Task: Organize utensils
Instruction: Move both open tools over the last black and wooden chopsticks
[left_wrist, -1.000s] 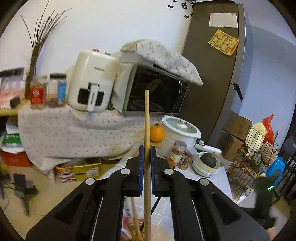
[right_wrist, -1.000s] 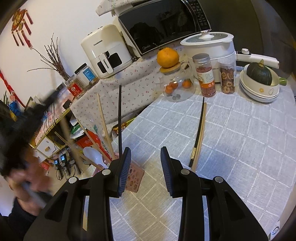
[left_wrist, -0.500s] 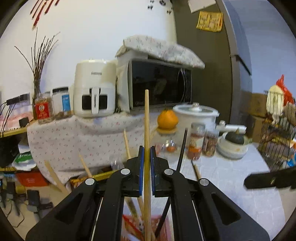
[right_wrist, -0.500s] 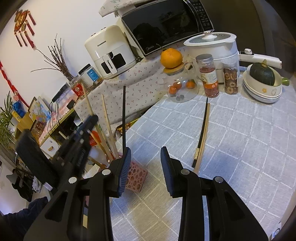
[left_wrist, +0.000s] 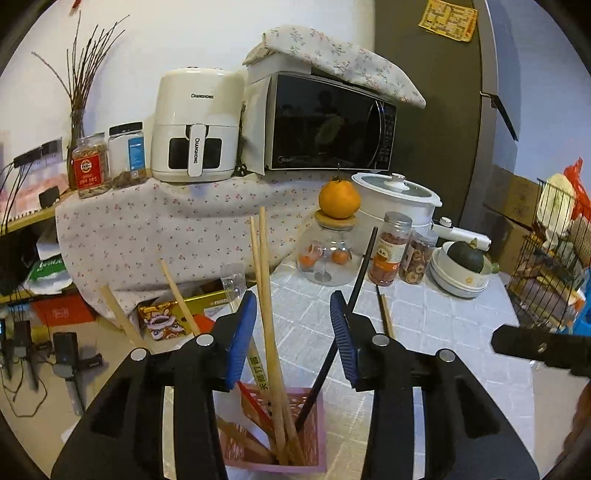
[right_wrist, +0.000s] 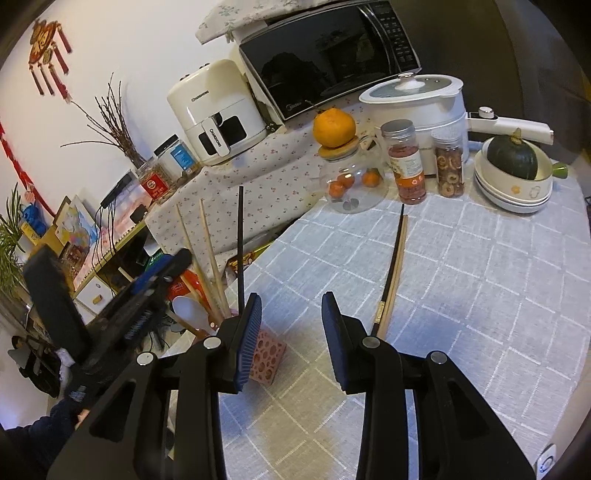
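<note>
Pink holder (left_wrist: 310, 439): near counter edge, stocked with upright wooden and black chopsticks, directly under the left gripper (left_wrist: 293, 334), jaws wide, empty. Loose chopstick pair (right_wrist: 391, 273): flat on the grid-pattern counter (right_wrist: 480, 295), long axis running away from the right gripper (right_wrist: 291, 332), just ahead-right of its wide, empty jaws; right hand nearer. Surroundings: jars, pot, microwave behind.

The pink utensil holder (left_wrist: 312, 430), perforated with round holes, stands on a grey tablecloth (right_wrist: 461, 280) crossed by a white grid. In the holder lean tan wooden chopsticks (left_wrist: 267, 288) and a black chopstick (left_wrist: 354, 291). Behind the holder, a cream cloth with small red sprigs (left_wrist: 166, 225) carries a white air fryer (left_wrist: 195, 125); an orange mandarin (left_wrist: 339, 199) tops a clear jar.
</note>
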